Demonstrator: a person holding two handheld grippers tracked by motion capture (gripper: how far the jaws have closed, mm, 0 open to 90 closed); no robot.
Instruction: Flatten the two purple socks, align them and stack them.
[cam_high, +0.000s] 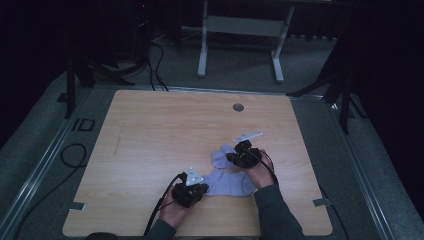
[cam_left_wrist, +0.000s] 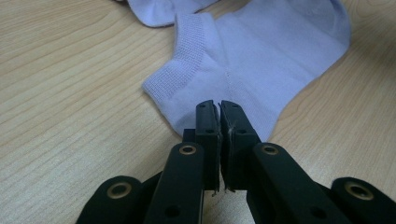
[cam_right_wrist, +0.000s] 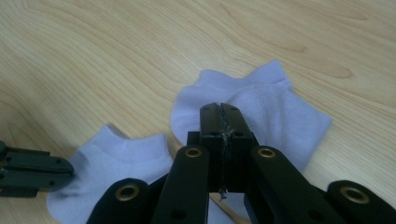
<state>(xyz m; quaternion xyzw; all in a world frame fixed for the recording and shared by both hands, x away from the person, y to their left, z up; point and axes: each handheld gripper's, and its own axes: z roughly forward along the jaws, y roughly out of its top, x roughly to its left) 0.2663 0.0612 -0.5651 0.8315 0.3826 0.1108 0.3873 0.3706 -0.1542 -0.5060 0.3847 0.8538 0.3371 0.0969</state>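
Lying flat on table (cam_high: 150, 130) — lavender ankle sock (cam_left_wrist: 261, 60), ribbed cuff; both grippers (cam_left_wrist: 219, 108) (cam_right_wrist: 219, 111) w/ jaws together.

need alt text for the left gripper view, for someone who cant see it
The left gripper, its two black jaws closed together, pinches the near edge of a pale lilac ankle sock lying flat on a light wooden table. The sock's ribbed cuff points left, and part of a second lilac sock lies at the top edge.
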